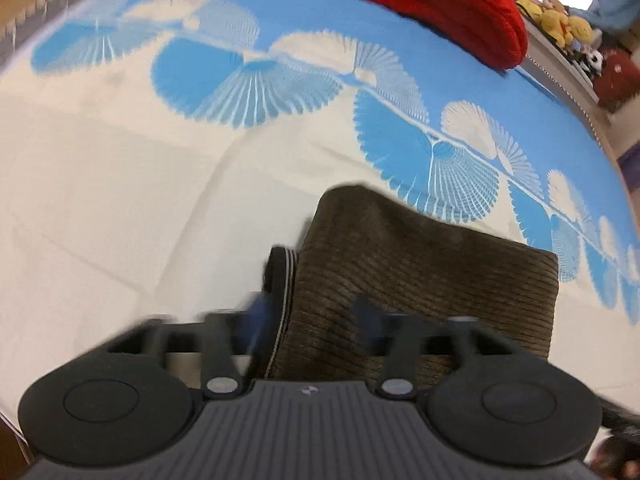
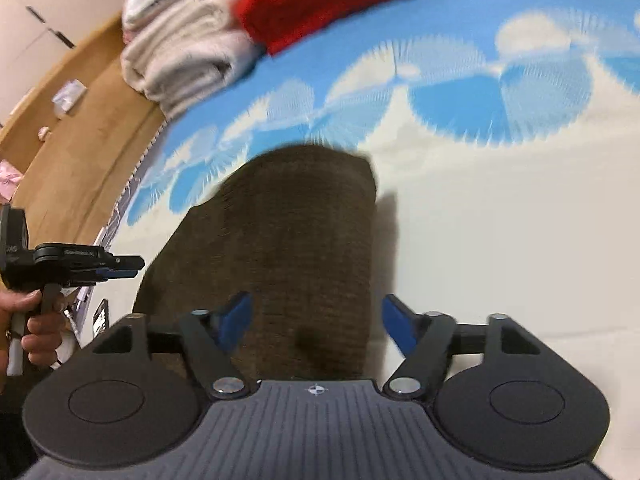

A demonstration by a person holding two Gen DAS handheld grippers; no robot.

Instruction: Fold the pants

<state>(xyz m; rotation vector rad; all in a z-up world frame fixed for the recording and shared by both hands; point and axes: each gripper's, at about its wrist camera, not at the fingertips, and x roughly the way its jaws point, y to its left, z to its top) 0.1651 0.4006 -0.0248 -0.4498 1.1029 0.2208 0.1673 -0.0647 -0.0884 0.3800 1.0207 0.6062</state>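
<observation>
The brown corduroy pants [image 1: 420, 276] lie folded into a compact block on the bed, with a dark waistband edge [image 1: 280, 272] showing at the left side. My left gripper [image 1: 316, 316] is open just above the near edge of the pants, its blue fingertips [image 1: 260, 312] blurred. In the right wrist view the same pants [image 2: 288, 240] lie straight ahead. My right gripper [image 2: 316, 322] is open wide, its fingers either side of the near end of the pants. The left gripper [image 2: 124, 266] shows at the left, held in a hand.
The bed sheet [image 1: 120, 184] is cream with blue fan patterns. A red knit garment [image 1: 440, 4] and folded white towels [image 2: 184, 52] lie at the far end. Plush toys [image 1: 560, 24] sit on a shelf beyond. Wooden floor [image 2: 80, 132] lies left of the bed.
</observation>
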